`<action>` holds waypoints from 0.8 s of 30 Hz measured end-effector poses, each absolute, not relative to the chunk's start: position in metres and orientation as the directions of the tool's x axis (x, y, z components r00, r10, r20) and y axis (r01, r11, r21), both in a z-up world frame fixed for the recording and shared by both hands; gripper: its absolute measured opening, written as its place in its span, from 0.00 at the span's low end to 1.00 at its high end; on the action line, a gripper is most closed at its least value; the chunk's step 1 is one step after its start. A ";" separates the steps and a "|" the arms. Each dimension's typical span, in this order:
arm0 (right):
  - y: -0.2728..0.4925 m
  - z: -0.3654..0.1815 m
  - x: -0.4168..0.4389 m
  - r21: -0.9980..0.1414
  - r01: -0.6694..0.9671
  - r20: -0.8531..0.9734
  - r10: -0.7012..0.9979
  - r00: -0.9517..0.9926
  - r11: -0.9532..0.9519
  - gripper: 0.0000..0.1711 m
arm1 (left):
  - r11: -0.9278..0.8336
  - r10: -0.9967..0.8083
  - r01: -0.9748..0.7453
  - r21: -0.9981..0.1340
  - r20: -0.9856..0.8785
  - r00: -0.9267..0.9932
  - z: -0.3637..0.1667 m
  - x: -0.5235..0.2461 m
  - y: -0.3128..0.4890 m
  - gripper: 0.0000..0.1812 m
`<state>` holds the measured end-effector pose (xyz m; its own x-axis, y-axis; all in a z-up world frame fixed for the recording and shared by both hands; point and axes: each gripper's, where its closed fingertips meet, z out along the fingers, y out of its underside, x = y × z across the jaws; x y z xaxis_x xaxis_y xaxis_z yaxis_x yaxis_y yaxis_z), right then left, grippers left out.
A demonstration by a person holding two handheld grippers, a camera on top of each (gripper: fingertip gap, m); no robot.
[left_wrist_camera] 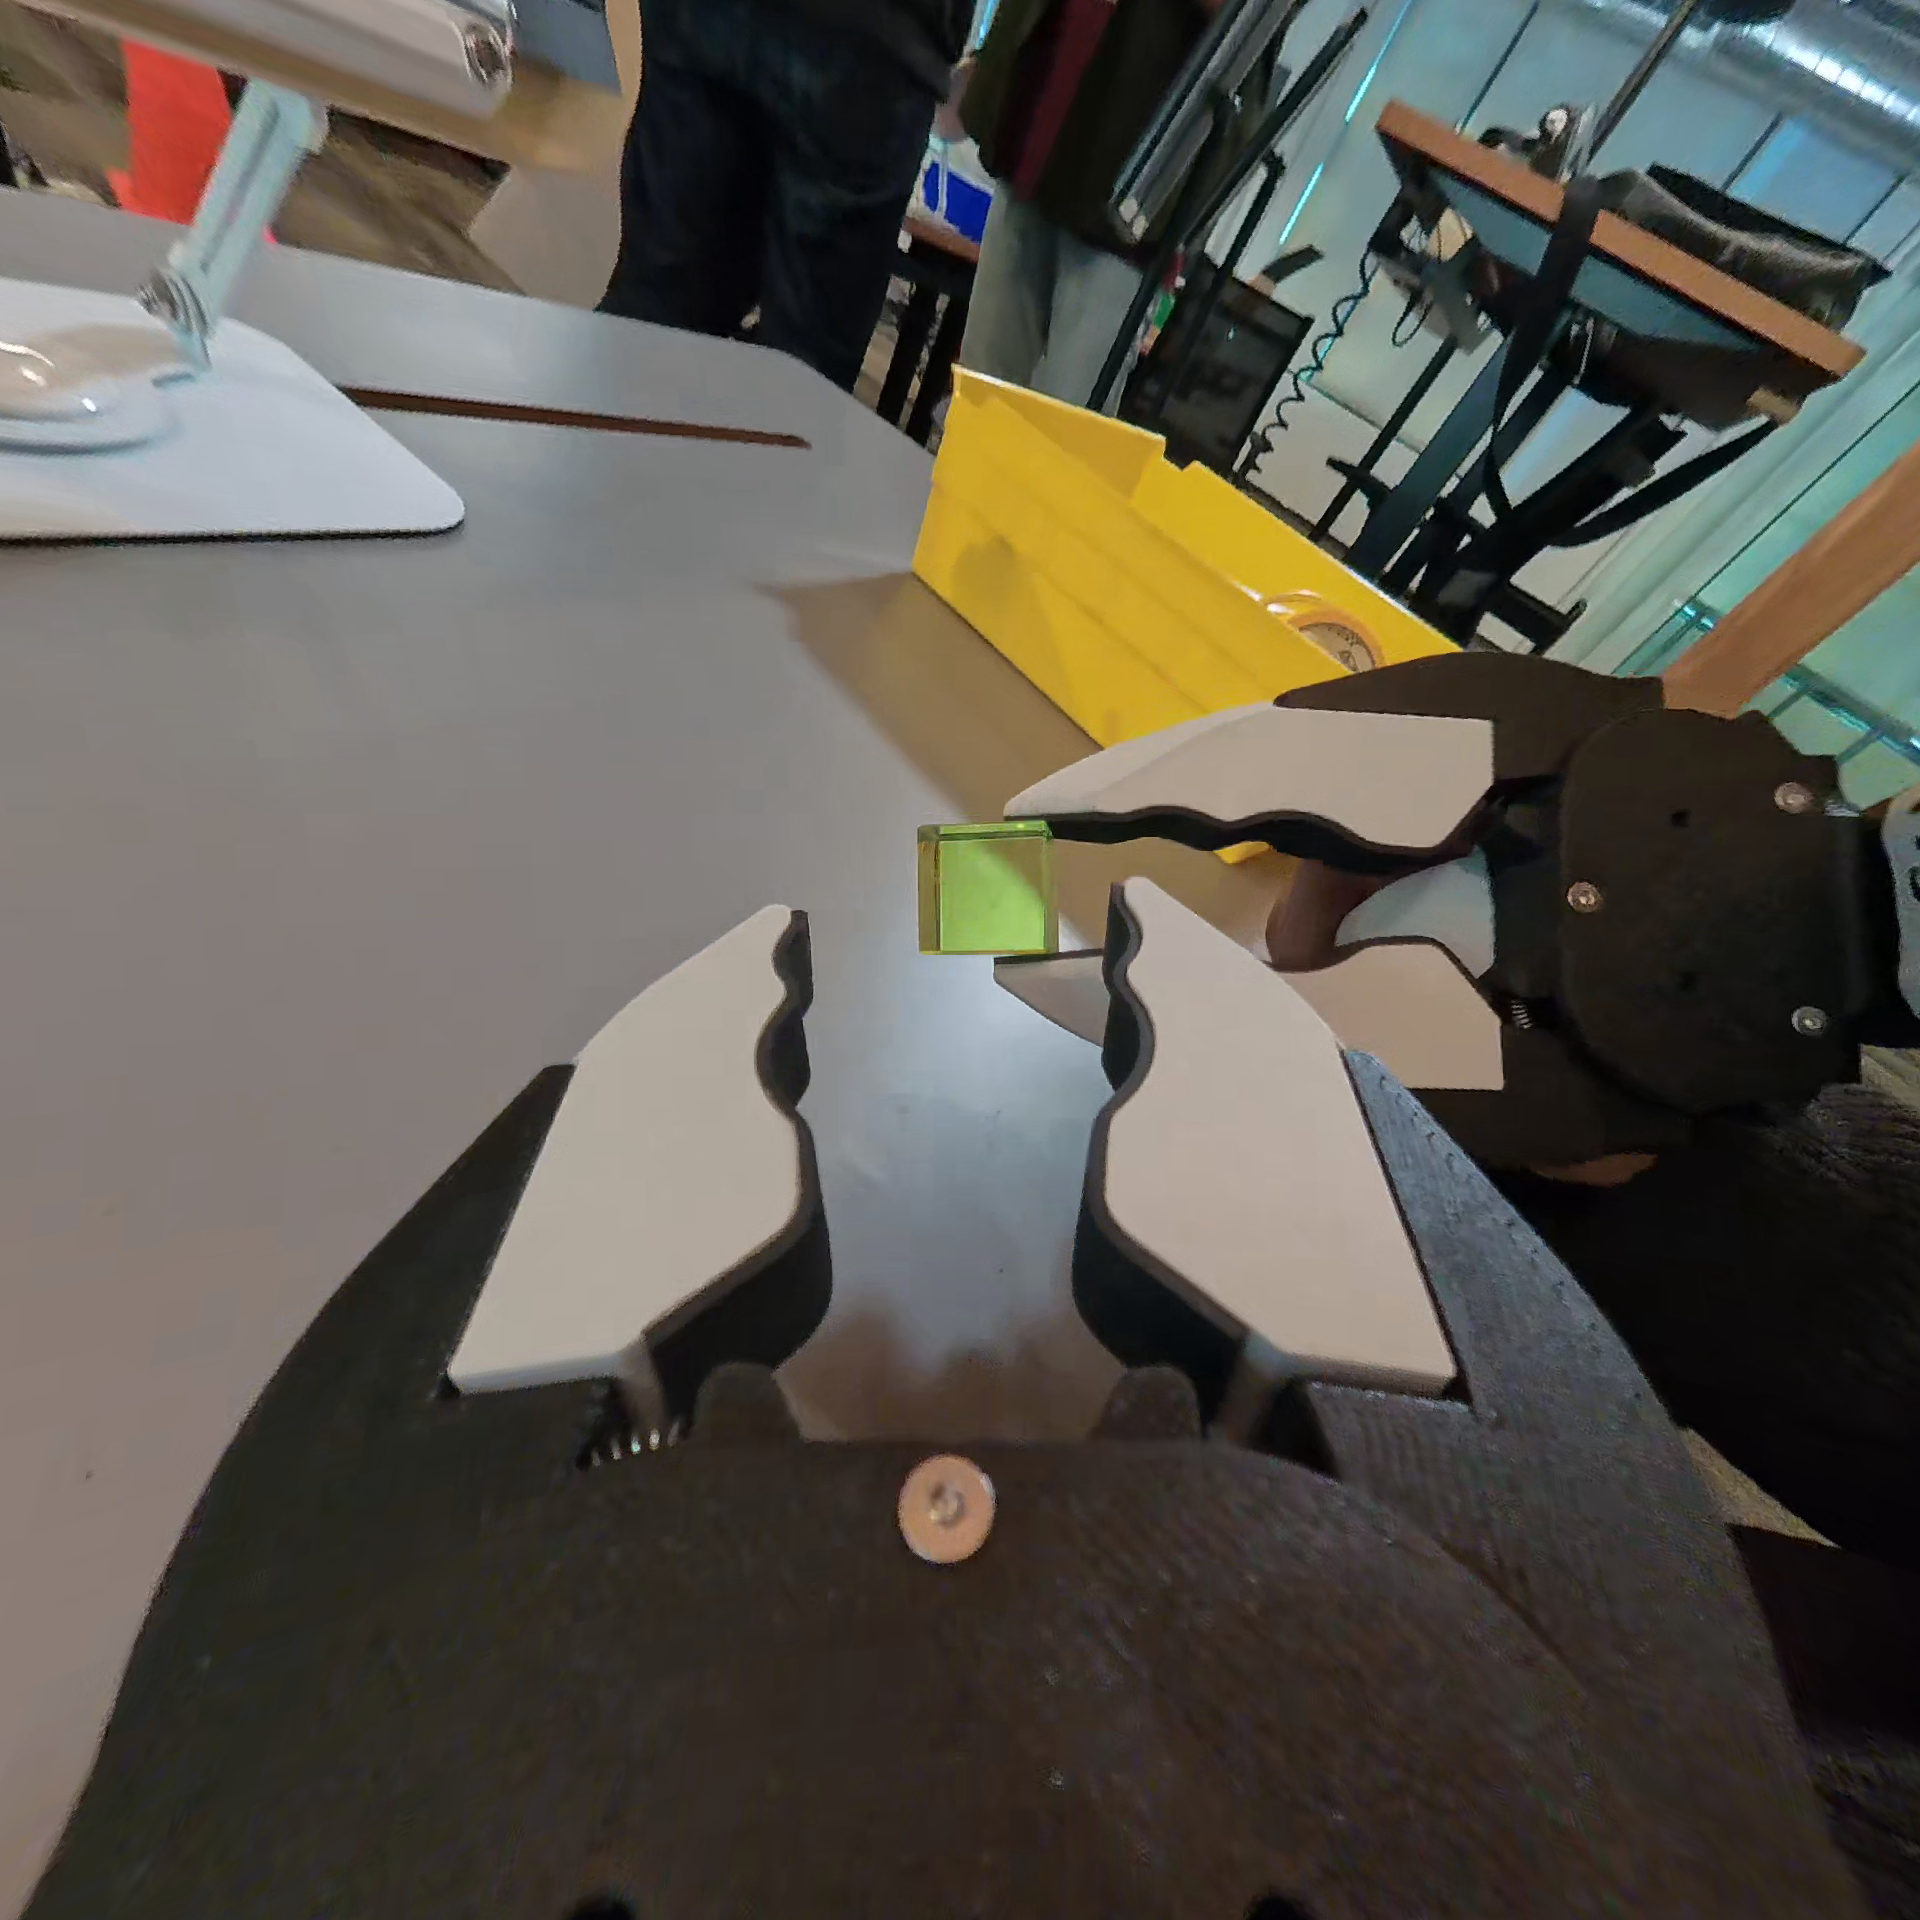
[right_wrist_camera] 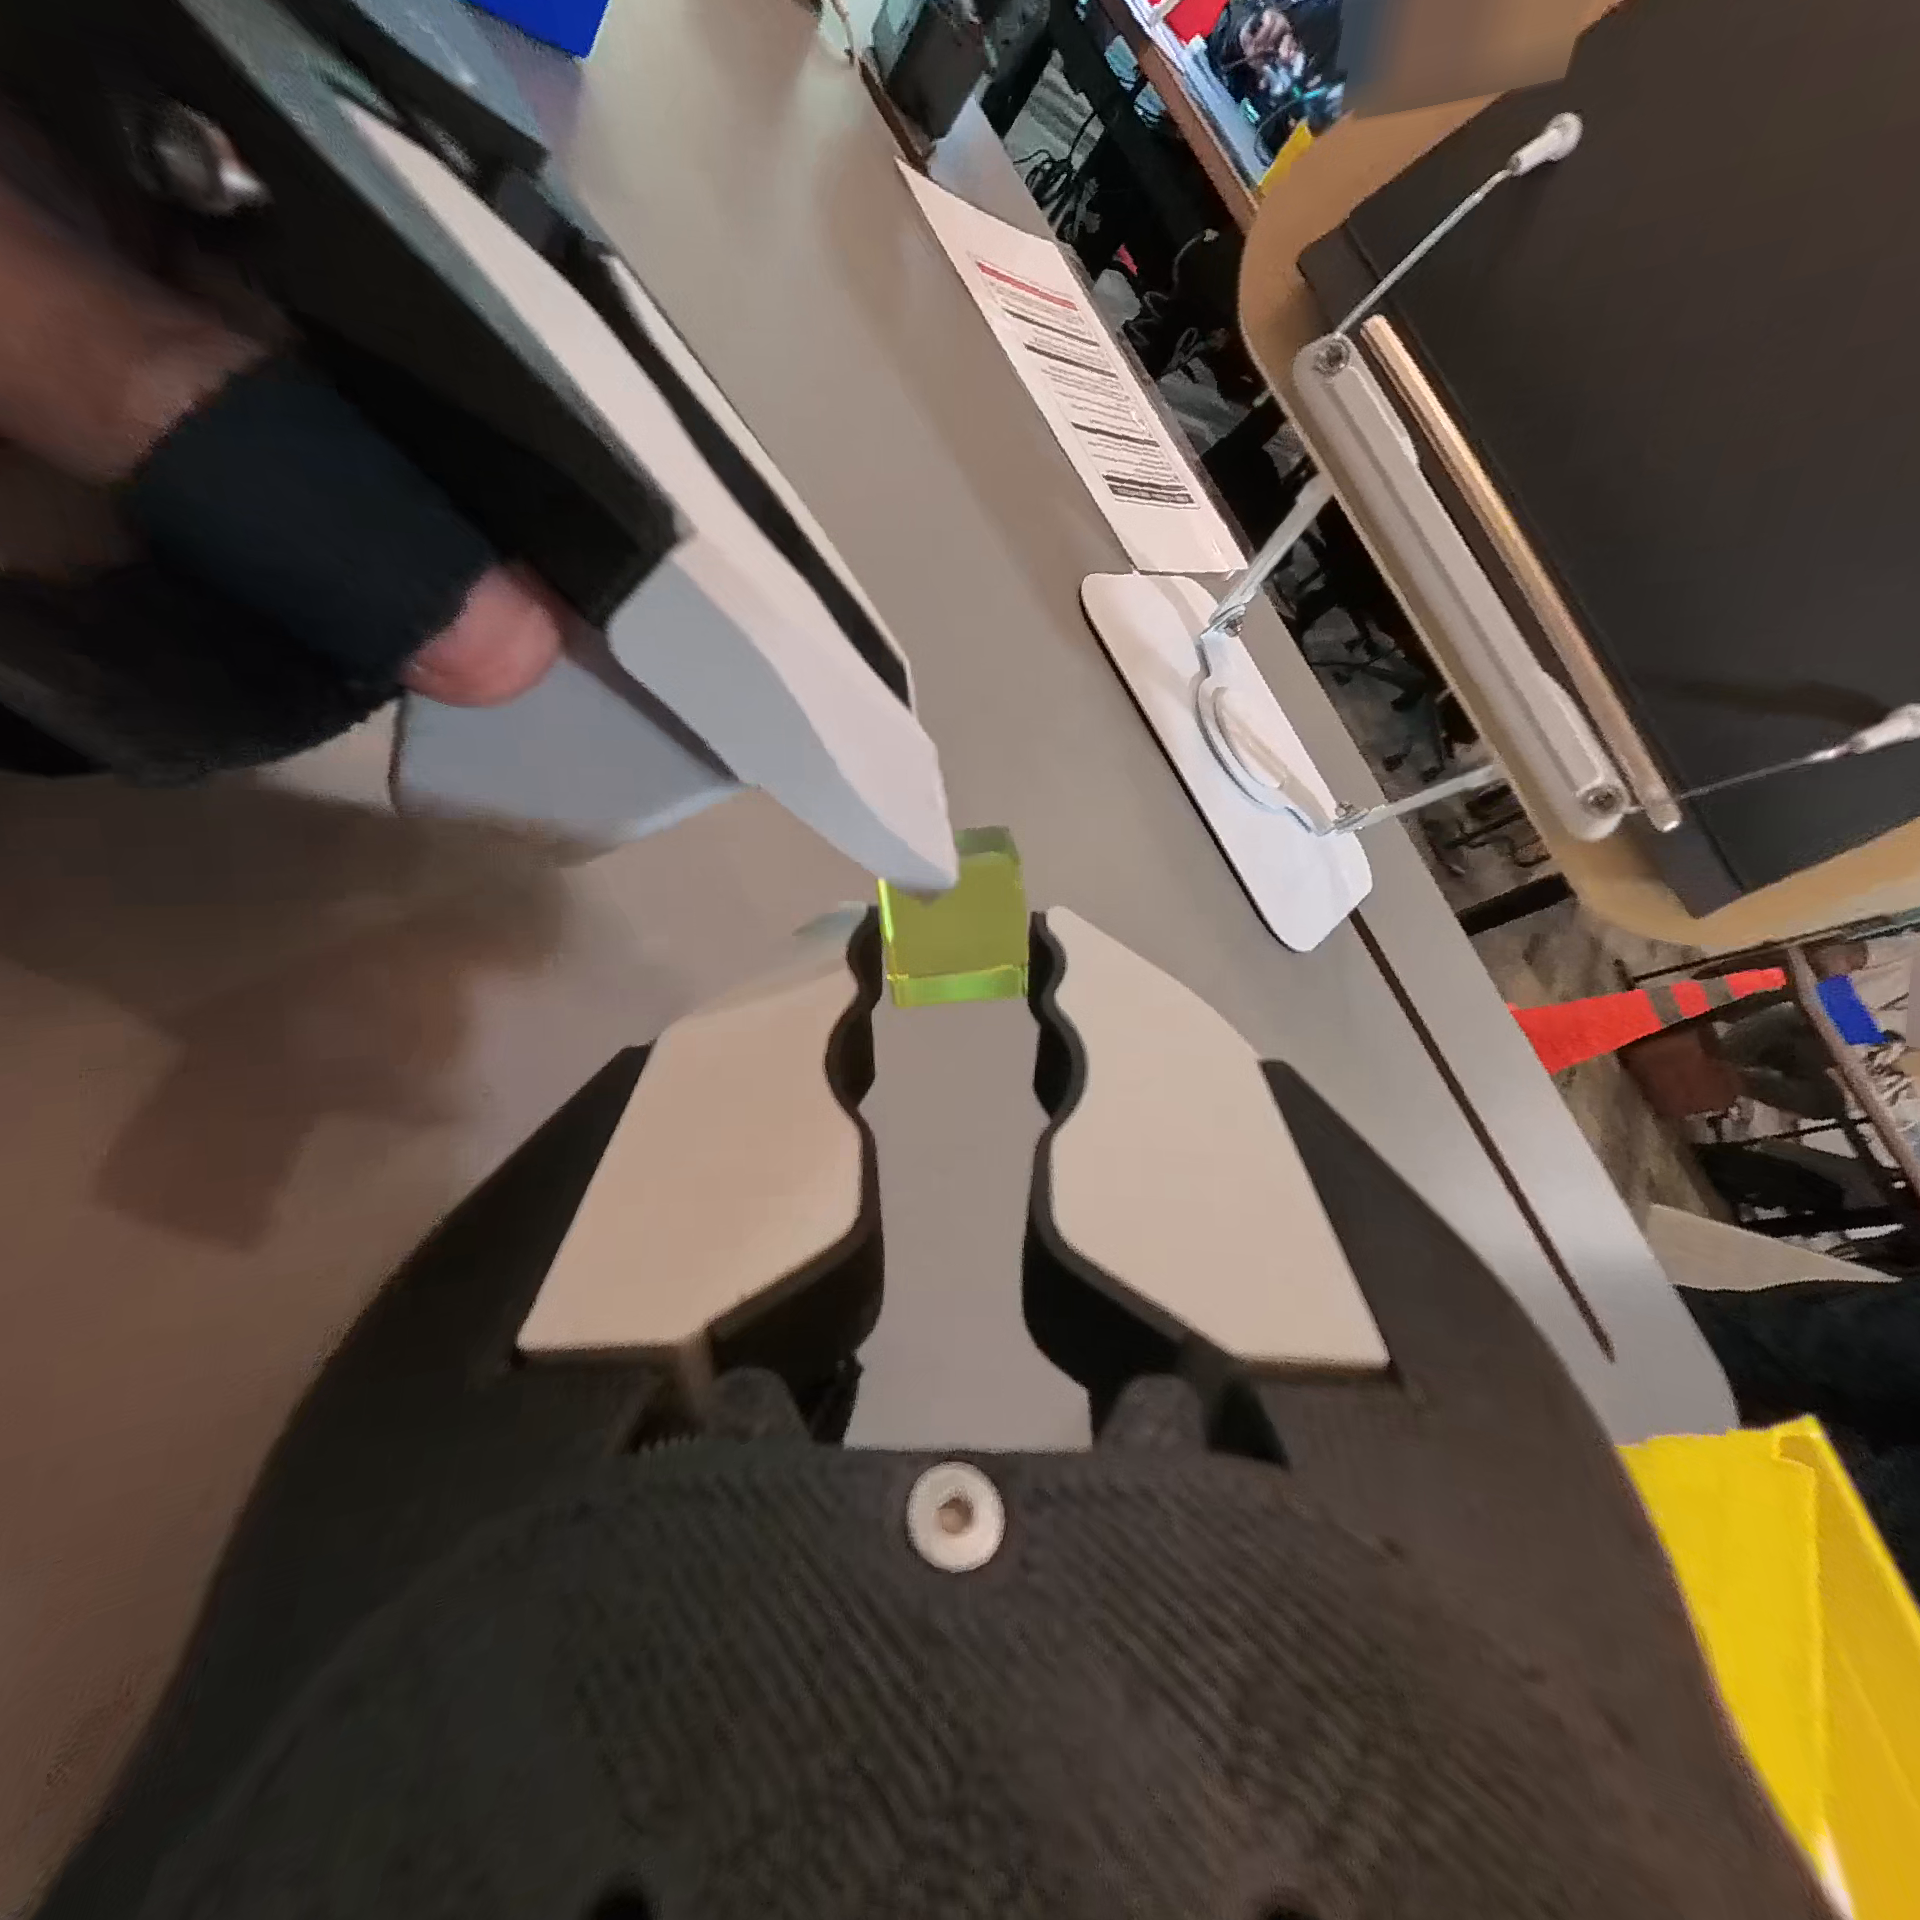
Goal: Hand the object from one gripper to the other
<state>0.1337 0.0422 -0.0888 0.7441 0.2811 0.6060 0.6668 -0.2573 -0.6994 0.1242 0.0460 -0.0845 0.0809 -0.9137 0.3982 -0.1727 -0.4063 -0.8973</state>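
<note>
Right gripper pinches green cube at fingertips, held above grey table. Left gripper spread, just beside cube. Cube looks light, rigid, glossy, likely slippery; take its free flat faces. Yellow bin at far edge.

Grey table is the landmark, matte top, a thin dark slot cut into it. White mat lies on the table near its far-left corner, carrying a metal stand. Yellow bin sits at the table's right edge. A printed sheet lies flat on the table just beyond the mat. Behind the table: two people standing, legs only visible. Right of the table: wood-topped desk on a black frame, glass partitions behind it, silver duct overhead. Light is cool, soft shadows on the table top.
</note>
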 end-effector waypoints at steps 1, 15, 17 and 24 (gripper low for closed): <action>0.042 -0.090 0.131 -0.682 0.686 0.623 0.288 0.727 -0.253 0.16 | -0.405 -0.914 -0.183 -0.896 0.397 0.083 -0.086 0.125 0.046 0.31; 0.042 -0.094 0.124 -0.579 0.782 0.723 0.299 0.623 -0.230 0.16 | -0.354 -0.934 -0.262 -0.898 0.353 0.053 -0.095 0.125 0.038 0.16; 0.042 -0.093 0.124 -0.579 0.784 0.729 0.289 0.621 -0.224 0.16 | -0.350 -0.936 -0.258 -0.901 0.346 0.061 -0.094 0.125 0.039 0.16; 0.045 -0.090 0.128 -0.672 0.708 0.656 0.269 0.705 -0.216 0.26 | -0.496 -0.868 -0.136 -0.858 0.490 0.078 -0.082 0.119 0.057 0.15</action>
<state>0.1275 0.0455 -0.0905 0.7052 0.2688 0.6561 0.7079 -0.2160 -0.6724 0.1190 0.0569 -0.0818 0.0780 -0.8685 0.4896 -0.1361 -0.4957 -0.8577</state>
